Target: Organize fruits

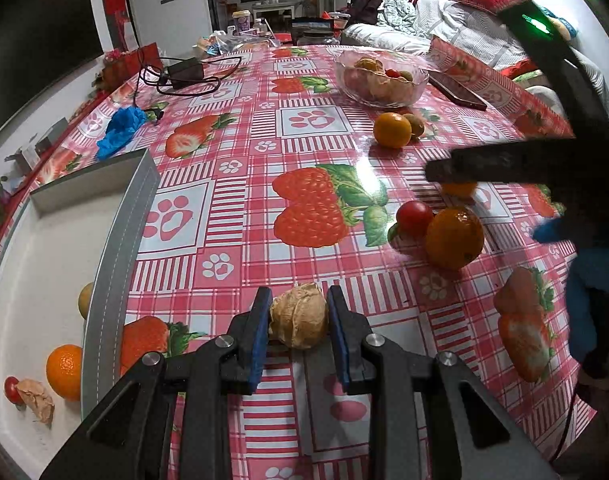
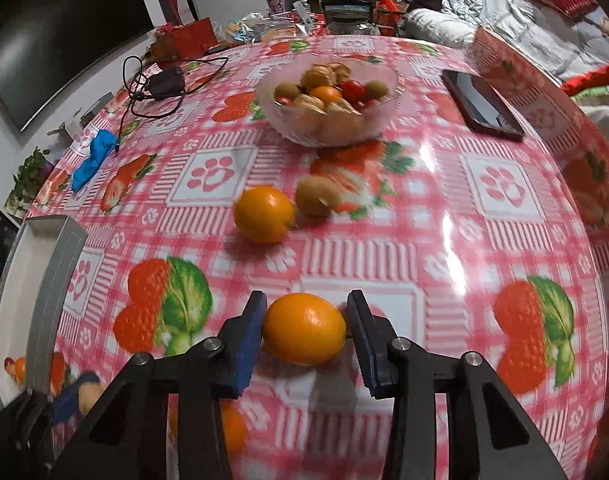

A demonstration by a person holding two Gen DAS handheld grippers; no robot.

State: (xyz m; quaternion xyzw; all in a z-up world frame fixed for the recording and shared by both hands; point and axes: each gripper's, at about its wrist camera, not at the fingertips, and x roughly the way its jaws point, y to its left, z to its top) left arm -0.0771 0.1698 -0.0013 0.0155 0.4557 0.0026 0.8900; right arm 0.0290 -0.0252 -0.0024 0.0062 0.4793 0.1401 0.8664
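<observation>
Left wrist view: the left gripper [image 1: 298,312] is clasping a papery husked fruit [image 1: 299,316] between its blue pads, bottom centre of the frame, over the strawberry-print tablecloth [image 1: 240,168]. The white tray [image 1: 36,264] is lying at lower left, holding an orange [image 1: 64,372]. Right wrist view: the right gripper [image 2: 306,328] is bracketing a small orange fruit [image 2: 304,329] at lower centre; the left pad is touching, but the right pad appears slightly apart, so the jaws are probably not yet clenched. The glass bowl [image 2: 378,120] is sitting at upper centre.

Strawberry-print tablecloth [image 1: 240,128], dark TV [image 2: 64,36] on white wall, bedding-piled sofa [image 1: 444,20], dim bkgd.
</observation>
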